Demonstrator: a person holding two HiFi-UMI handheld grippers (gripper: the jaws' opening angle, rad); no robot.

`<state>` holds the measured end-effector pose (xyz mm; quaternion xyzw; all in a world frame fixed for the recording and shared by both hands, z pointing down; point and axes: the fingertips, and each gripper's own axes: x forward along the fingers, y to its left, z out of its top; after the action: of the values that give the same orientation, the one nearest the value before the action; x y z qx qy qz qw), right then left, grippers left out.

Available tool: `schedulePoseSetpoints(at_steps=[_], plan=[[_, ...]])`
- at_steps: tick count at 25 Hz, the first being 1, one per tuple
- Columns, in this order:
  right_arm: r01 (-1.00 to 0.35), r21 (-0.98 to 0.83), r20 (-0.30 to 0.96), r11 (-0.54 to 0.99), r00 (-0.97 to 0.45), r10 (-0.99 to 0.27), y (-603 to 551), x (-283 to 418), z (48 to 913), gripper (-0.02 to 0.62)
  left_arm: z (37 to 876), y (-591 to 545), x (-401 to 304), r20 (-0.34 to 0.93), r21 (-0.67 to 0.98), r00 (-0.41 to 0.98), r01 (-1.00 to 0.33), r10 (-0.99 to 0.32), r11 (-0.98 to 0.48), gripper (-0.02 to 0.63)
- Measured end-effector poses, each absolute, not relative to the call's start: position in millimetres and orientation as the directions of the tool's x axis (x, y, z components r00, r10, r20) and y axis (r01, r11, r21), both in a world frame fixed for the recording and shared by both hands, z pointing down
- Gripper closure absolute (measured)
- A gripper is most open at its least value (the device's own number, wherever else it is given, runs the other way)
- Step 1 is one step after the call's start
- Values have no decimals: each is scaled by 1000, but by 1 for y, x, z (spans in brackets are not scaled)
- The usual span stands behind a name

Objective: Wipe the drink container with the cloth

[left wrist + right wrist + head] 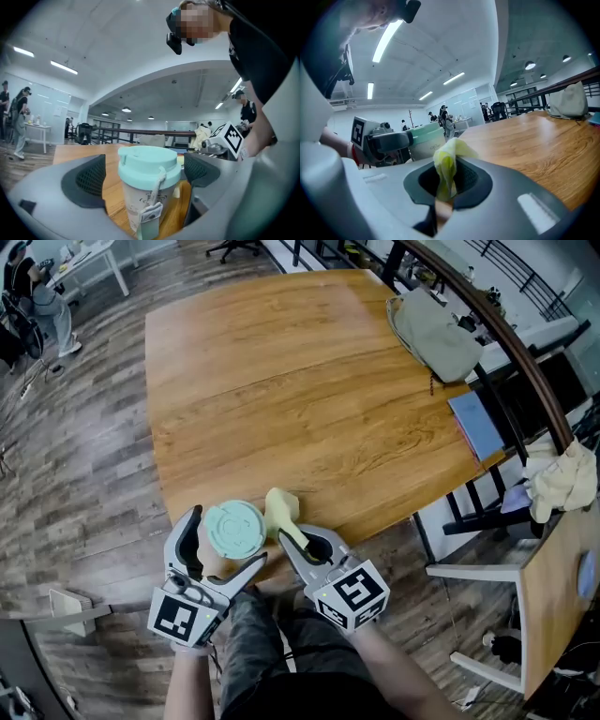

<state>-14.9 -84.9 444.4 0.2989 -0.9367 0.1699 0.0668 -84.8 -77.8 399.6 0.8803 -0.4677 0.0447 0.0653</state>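
Observation:
A cream drink container (234, 529) with a mint-green lid stands upright at the near edge of the wooden table (281, 381). My left gripper (229, 542) straddles it, open, one jaw on each side. In the left gripper view the container (149, 183) sits between the pads (89, 180) with a narrow gap on both sides. My right gripper (292, 538) is just right of the container, shut on a pale yellow cloth (279, 505) that sticks up from its jaws. The right gripper view shows the cloth (449, 157) pinched between the jaws, with the container (424, 140) beyond at the left.
A beige bag (433, 329) lies at the table's far right corner, with a blue folder (475, 423) near the right edge. Beyond that edge a light garment (562, 479) is draped over furniture. The person's legs are just below the grippers.

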Motion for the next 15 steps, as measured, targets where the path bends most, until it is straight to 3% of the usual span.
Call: schedulePoseSetpoints(at_steps=[5, 15], plan=[[-549, -265, 215, 793, -835, -506, -76, -15, 438, 574, 398, -82, -87, 123, 130, 361, -929, -924, -346, 103], [-525, -239, 213, 817, -849, -483, -64, -7, 436, 574, 388, -96, -88, 120, 69, 28, -997, -992, -20, 104]])
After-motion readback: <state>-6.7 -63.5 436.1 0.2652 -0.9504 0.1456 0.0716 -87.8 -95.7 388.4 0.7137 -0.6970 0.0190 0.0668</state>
